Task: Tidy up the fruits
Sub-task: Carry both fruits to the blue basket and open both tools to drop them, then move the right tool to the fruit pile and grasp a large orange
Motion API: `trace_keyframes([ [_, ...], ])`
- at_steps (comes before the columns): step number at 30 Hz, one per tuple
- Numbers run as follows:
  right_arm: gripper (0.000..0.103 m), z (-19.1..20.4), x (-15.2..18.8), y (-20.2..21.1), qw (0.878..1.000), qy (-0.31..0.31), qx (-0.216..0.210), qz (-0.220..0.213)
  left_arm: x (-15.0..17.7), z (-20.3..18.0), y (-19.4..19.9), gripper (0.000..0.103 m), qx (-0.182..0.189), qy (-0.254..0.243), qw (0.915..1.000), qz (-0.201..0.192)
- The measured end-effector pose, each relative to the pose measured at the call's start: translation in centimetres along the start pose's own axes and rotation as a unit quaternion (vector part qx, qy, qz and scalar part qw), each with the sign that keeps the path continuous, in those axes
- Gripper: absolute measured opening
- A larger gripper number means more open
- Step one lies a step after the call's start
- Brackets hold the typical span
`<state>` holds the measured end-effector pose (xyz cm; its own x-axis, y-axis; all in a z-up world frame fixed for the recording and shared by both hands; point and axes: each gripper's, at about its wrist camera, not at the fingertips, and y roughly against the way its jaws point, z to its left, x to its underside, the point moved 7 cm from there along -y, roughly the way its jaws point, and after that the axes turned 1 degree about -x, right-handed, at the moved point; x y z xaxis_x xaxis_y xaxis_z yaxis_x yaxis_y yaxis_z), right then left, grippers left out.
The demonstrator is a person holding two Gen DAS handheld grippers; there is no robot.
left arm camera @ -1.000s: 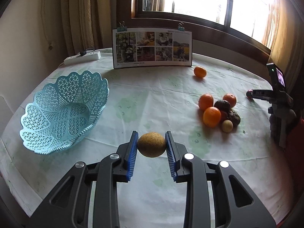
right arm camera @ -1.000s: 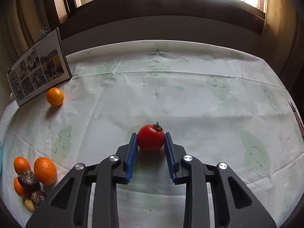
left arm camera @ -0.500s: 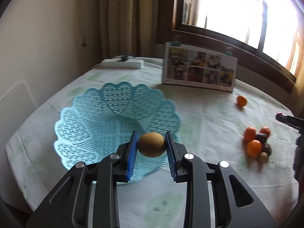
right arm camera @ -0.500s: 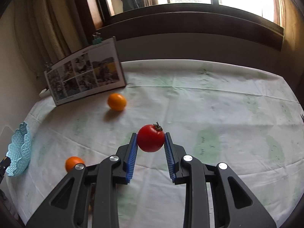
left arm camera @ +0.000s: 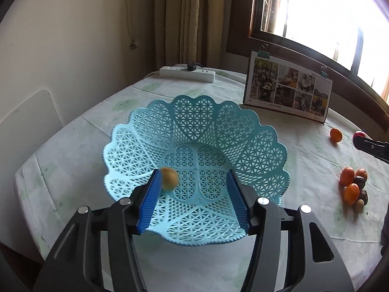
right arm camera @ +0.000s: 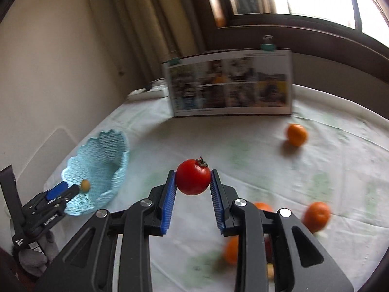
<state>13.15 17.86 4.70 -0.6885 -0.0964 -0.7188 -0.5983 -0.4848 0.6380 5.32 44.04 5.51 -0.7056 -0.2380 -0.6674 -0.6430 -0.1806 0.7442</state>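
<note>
Beside left gripper [left arm camera: 194,182] pad: fruit [left arm camera: 169,178].

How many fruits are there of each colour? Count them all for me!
Orange fruits: 4
Red tomato: 1
Dark brown fruits: 2
Yellow-brown fruits: 2, one of them over the blue basket
Total: 9 fruits in view

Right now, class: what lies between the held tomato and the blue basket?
In the right wrist view, only bare tablecloth lies between the tomato, clamped in the right gripper, and the blue basket.
</note>
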Motion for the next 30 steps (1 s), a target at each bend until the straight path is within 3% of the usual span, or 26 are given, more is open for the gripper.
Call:
trace_keyframes([
  [7, 0.028, 7.9, 0.4, -3.2, 0.997, 0.046, -0.059, 0.026, 0.3, 1.6, 1.3, 0.067, -0.011, 0.001, 0.9999, -0.013],
  [14, 0.029, 12.9, 1.0, -6.3, 0.992, 0.071, -0.084, 0.054, 0.8, 3.4, 2.2, 0.073, -0.020, 0.011, 0.9996, -0.016],
  [19, 0.029, 13.9, 1.4, -7.7, 0.991, 0.074, -0.085, 0.069, 0.8, 4.2, 2.3, 0.076, -0.023, 0.019, 0.9994, -0.017],
  [23, 0.031, 13.9, 1.3, -7.7, 0.992, 0.072, -0.080, 0.067, 0.7, 4.2, 2.4, 0.086, -0.023, 0.020, 0.9993, -0.022],
  [27, 0.049, 12.9, 0.7, -6.8, 0.994, 0.059, -0.073, 0.050, 0.4, 3.8, 2.7, 0.092, -0.023, 0.019, 0.9992, -0.027],
  [30, 0.049, 11.8, 0.4, -6.1, 0.996, 0.052, -0.067, 0.040, 0.2, 3.2, 3.0, 0.093, -0.022, 0.012, 0.9991, -0.034],
])
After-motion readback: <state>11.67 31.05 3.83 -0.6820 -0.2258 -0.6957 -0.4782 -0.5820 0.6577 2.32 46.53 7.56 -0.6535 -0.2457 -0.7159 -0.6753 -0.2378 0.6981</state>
